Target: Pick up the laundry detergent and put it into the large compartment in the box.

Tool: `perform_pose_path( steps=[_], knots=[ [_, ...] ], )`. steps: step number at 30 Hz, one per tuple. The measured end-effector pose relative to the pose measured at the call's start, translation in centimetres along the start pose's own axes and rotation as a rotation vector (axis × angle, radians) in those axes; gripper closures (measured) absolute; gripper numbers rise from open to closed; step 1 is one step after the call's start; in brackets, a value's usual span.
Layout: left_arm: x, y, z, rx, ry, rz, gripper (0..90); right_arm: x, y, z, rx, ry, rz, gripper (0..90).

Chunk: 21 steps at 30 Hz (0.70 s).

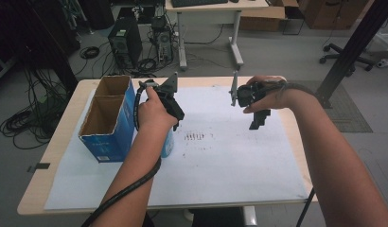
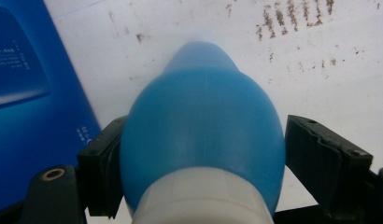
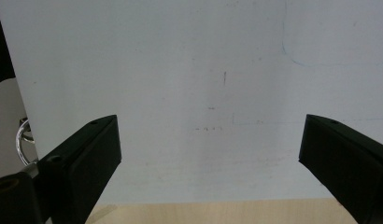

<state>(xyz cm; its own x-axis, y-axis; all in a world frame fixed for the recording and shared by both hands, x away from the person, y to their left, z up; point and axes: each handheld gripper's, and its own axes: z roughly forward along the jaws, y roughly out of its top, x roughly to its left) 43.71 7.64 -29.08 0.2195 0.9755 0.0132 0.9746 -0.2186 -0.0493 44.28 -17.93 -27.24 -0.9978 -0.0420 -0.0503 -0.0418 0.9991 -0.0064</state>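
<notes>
A blue bottle (image 2: 203,107) with a white cap end stands on the white paper, right beside the blue box. My left gripper (image 2: 203,144) points down over it, and both black pads (image 2: 103,158) lie against the bottle's sides. In the high view the bottle (image 1: 167,144) shows just under the left hand and left gripper (image 1: 174,125). My right gripper (image 1: 258,120) hovers over the paper's right half. Its jaws stand wide apart with nothing between them, as the right gripper view (image 3: 210,140) shows.
An open blue cardboard box (image 1: 107,118) with two compartments stands at the table's left. A white paper sheet (image 1: 230,161) covers most of the wooden table (image 1: 59,142), with dark smudges (image 1: 194,137) near its middle. Computers and cables lie on the floor beyond.
</notes>
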Motion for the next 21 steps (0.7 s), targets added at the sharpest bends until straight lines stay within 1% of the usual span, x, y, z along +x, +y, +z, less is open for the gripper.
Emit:
perform_pose_path(
  steps=[3,4,8,10,12,16,17,21],
  knots=[
    [0.03,-0.04,0.03,0.004,0.007,-0.002,21.6,-0.03,-0.03,0.23,0.002,0.004,0.002,5.6],
    [0.09,-0.05,0.02,0.008,0.018,-0.003,23.0,-0.05,-0.04,0.29,0.001,0.005,0.002,5.6],
    [0.12,-0.07,0.04,0.006,0.025,-0.004,24.7,-0.04,-0.03,0.23,-0.001,0.003,0.002,5.6],
    [0.11,-0.07,0.08,0.009,0.021,-0.007,25.2,-0.03,-0.03,0.18,-0.003,0.003,0.001,5.6],
    [0.04,-0.09,0.13,0.011,0.032,-0.005,26.4,-0.02,-0.05,0.14,-0.004,0.002,0.003,5.6],
    [-0.04,-0.08,0.17,0.016,0.034,0.000,28.4,0.01,-0.03,0.14,-0.001,0.002,0.004,5.6],
    [-0.09,-0.08,0.17,0.013,0.046,0.000,29.2,0.02,0.02,0.16,0.000,0.003,0.004,5.6],
    [-0.08,-0.10,0.21,0.017,0.047,0.004,30.5,0.02,0.12,0.22,0.002,0.004,0.002,5.8]
  ],
)
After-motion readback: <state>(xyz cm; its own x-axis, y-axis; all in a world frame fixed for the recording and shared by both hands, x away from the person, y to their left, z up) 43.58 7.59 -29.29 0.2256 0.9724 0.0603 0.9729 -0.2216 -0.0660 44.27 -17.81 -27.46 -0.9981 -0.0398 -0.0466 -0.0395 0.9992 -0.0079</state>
